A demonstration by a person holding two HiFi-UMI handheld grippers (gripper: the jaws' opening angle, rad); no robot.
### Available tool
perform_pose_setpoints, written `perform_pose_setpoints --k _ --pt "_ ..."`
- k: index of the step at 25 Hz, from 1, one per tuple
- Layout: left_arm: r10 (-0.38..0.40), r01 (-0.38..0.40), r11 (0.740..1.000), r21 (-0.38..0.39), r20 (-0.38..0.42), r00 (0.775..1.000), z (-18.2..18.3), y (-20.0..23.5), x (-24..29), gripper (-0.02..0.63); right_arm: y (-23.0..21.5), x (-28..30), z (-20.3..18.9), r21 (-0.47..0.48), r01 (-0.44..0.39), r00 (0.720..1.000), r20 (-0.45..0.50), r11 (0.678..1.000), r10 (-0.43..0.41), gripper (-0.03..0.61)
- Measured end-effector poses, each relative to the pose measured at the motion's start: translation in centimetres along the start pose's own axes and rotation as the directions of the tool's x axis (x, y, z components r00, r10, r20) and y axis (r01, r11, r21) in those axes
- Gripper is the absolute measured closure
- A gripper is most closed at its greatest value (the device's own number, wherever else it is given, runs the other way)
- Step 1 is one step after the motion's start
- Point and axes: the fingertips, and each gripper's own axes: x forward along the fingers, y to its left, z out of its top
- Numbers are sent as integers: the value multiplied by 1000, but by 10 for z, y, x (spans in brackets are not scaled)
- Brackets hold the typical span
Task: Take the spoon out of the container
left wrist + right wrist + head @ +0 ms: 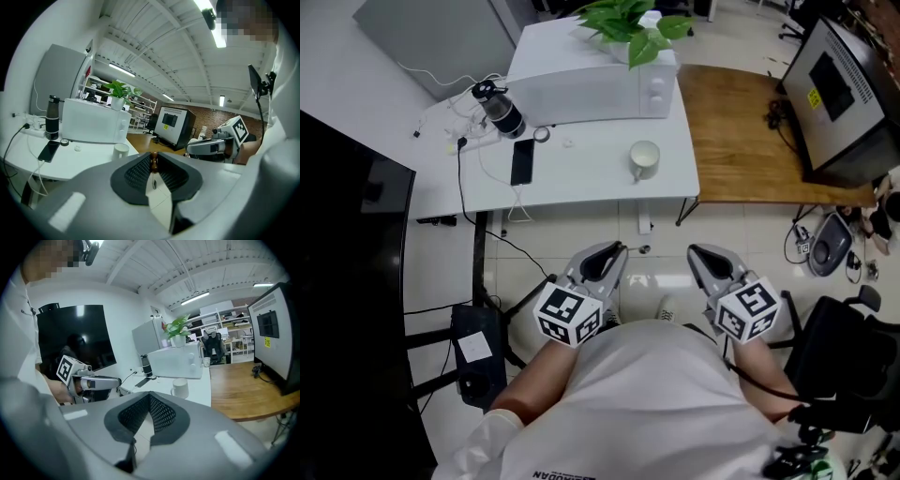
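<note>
White table (pixel 581 178) stands well apart from the person. Mug (pixel 644 159) on it, prob. the container; no spoon seen inside. Right gripper (pixel 697 251): jaws together, empty. Left gripper (pixel 617 249) is clamped on a thin brown spoon handle (pixel 153 161), I think. Prob. light, stiff, smooth wood; pinch mid-handle, firmly.

Head view looks steeply down; both gripper views look nearly level toward twelve o'clock, sharing the white ceramic mug (pixel 644 157).

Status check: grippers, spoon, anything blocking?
Left gripper shut on likely spoon, brown tip between jaws. Right gripper shut, empty. Mug on table, nothing in the way.
</note>
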Motion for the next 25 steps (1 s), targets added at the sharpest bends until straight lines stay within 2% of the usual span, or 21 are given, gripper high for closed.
perform_pose_setpoints --k 11,25 --pt "-13 13 1000 4 -6 1000 -3 11 -11 565 15 4 -5 -13 15 1000 -13 1000 -15 572" --pt "-5 5 1000 4 5 1000 0 17 -16 565 24 10 -4 -33 -10 999 -32 999 9 572"
